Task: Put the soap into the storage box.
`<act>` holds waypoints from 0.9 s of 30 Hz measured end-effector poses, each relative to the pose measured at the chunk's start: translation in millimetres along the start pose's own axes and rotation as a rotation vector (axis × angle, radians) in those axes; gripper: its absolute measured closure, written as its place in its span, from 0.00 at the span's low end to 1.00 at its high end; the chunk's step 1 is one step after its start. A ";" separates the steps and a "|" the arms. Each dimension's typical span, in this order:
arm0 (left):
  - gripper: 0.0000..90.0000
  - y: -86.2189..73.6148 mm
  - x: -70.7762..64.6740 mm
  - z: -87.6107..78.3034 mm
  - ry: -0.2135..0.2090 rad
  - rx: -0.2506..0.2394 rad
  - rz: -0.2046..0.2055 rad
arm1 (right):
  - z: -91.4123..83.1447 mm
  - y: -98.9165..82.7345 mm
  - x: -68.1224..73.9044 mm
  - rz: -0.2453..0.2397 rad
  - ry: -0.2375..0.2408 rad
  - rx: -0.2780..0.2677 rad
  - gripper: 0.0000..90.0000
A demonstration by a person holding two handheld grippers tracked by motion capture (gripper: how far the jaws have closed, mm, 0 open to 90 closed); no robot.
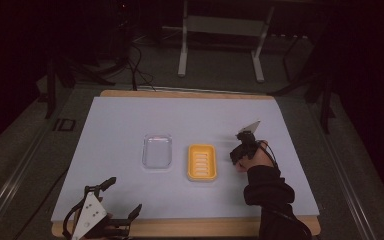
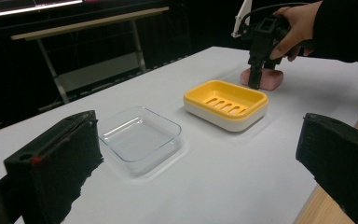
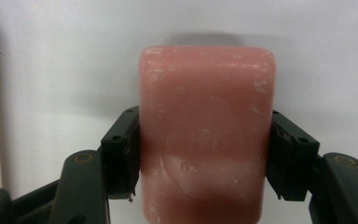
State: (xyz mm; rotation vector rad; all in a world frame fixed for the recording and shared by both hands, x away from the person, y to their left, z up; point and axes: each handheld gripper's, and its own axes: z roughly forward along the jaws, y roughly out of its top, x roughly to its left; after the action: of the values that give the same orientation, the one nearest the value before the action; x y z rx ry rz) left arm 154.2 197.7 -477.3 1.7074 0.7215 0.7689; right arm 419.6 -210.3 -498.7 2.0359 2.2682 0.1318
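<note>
Soap: I have the pink soap bar lying flat on the white table sheet, just right of the yellow soap dish, at the right side of the sheet.
Right gripper: my right gripper points down on the bar; its jaws are clamped on the two long sides, with the pads pressing in about midway along the bar. The bar is not yet lifted, as far as I can judge.
Left gripper: my left gripper rests at the near left edge of the table, jaws spread wide with nothing between them.
Step in hand: I read this as picking up the soap for the yellow dish. To do it well I would keep the squeeze firm, since soap is slick, raise it straight, carry it a little to the left, and lower it level onto the slotted floor before letting go.
Risk: a tilted lift could let the bar slide out of the pads.
Clear dish: the clear dish sits left of the yellow one, apart from it and empty.
Right gripper view: it gives me pad contact and the stamped face of the soap.
Left gripper view: it gives me the soap low behind the yellow dish, close to its far side.
High view: it gives me the layout, though the soap is hidden under my hand there.
</note>
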 end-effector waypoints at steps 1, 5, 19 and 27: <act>0.00 0.0 0.1 0.0 -0.001 0.000 0.000 | -0.2 -0.2 0.4 0.002 0.000 0.004 0.41; 0.00 0.1 -0.1 -0.1 -0.004 -0.001 0.001 | -1.4 -0.4 1.0 -0.004 0.011 0.022 0.41; 0.00 2.0 -2.4 -0.2 -0.009 -0.004 0.006 | -31.1 3.0 12.3 0.014 -0.008 0.014 0.41; 0.00 3.0 -4.2 -1.3 -0.011 -0.008 0.010 | -59.7 9.9 30.7 0.016 -0.027 -0.019 0.41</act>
State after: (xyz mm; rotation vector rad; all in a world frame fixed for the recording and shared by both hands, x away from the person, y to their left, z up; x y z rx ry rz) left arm 150.9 194.5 -474.7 1.7079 0.7014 0.7677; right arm 418.6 -178.9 -438.6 2.0349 2.2261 0.1248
